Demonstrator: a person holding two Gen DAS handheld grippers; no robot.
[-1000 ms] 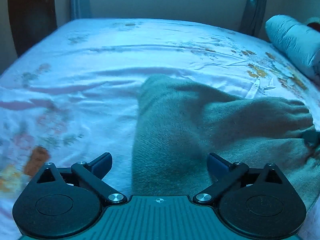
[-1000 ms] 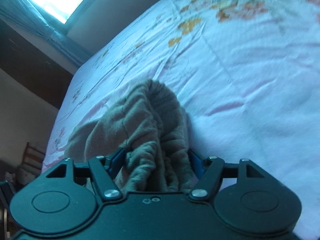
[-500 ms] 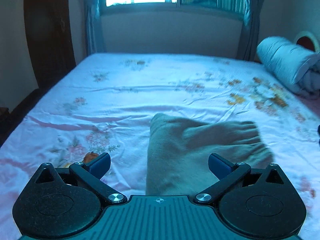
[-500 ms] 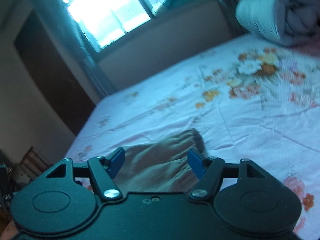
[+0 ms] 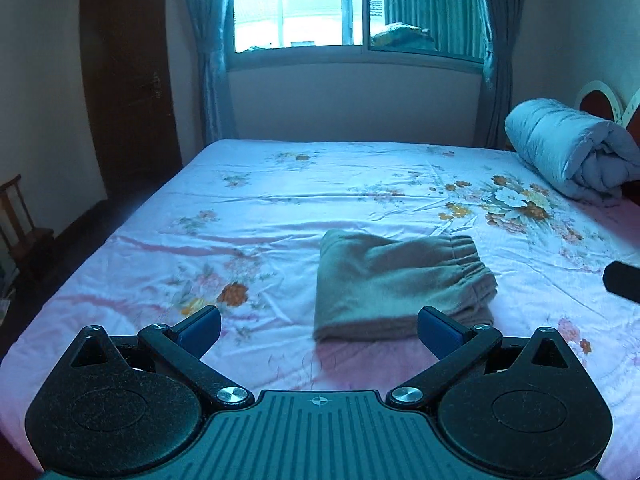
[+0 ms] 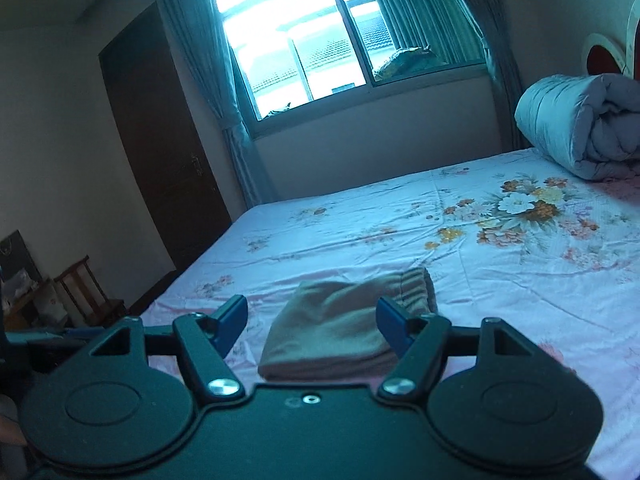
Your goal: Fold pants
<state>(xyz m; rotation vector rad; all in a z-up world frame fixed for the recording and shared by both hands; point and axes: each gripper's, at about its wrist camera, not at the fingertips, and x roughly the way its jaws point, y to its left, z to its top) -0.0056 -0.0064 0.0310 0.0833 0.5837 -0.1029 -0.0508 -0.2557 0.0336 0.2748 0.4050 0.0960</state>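
Looking across the bed (image 5: 280,184) from the left wrist view, the whole near edge of the flowered sheet shows, along with a dark piece (image 5: 624,282) poking in at the right edge; what it is cannot be told. The right wrist view is tilted and takes in more of the room at the left instead: the dark door (image 6: 160,140), a wooden chair (image 6: 86,292) and clutter beside it. Both views share the window (image 5: 344,8), the curtains (image 6: 208,92) and the rolled grey quilt (image 5: 572,148) at the head of the bed.

The pants (image 5: 400,284) lie on the bed near its front edge, folded into a compact block. In both views they sit beyond the jaws and apart from them, touched by neither gripper. The left gripper (image 5: 318,330) has its jaws spread wide with nothing between them, the pants appearing past the right finger. The right gripper (image 6: 312,322) likewise has its jaws wide apart and empty, the pants framed in the gap.

The pants are a dull brownish, fuzzy cloth. The gathered elastic waistband (image 5: 468,256) lies on the right side, and the folded edge (image 5: 324,280) on the left is smooth and rounded. 2 or more layers show at the near right corner.
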